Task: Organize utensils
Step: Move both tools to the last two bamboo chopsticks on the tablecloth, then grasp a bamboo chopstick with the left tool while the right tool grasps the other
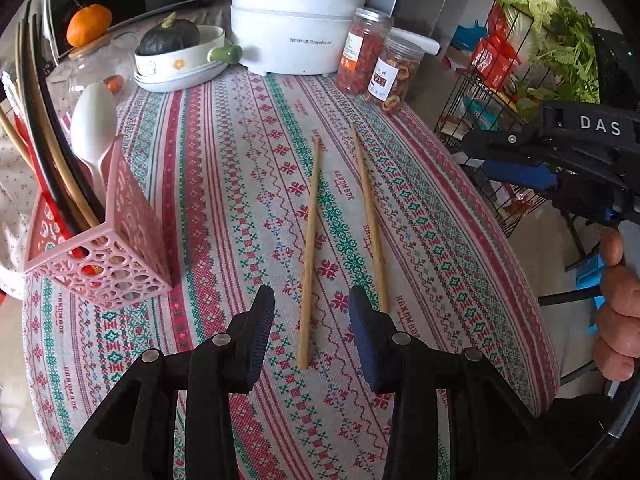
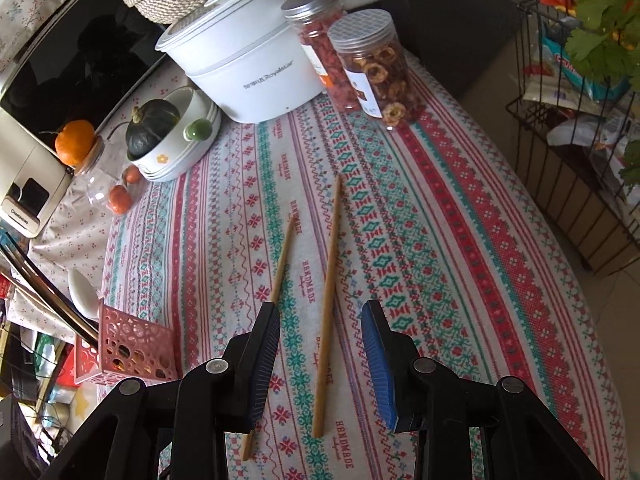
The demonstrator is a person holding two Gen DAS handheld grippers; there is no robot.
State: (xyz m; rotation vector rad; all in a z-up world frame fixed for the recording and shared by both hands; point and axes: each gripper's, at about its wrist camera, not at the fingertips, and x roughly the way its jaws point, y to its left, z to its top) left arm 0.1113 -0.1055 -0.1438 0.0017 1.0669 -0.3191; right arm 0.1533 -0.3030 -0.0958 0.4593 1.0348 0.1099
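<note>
Two wooden chopsticks lie side by side on the patterned tablecloth: the left chopstick (image 1: 310, 248) (image 2: 280, 268) and the right chopstick (image 1: 370, 216) (image 2: 328, 304). My left gripper (image 1: 312, 300) is open above the near end of the left chopstick, empty. My right gripper (image 2: 320, 316) is open above the right chopstick, empty; it also shows at the right of the left wrist view (image 1: 560, 152). A pink perforated utensil holder (image 1: 108, 248) (image 2: 128, 348) at the table's left holds several chopsticks and a white spoon (image 1: 94, 128).
At the back stand a white pot (image 1: 296, 24) (image 2: 248, 72), two snack jars (image 1: 380, 60) (image 2: 360, 60), a bowl holding a dark squash (image 1: 176, 52) (image 2: 168, 136) and an orange (image 1: 88, 24). A wire rack with vegetables (image 1: 532, 60) stands right of the table.
</note>
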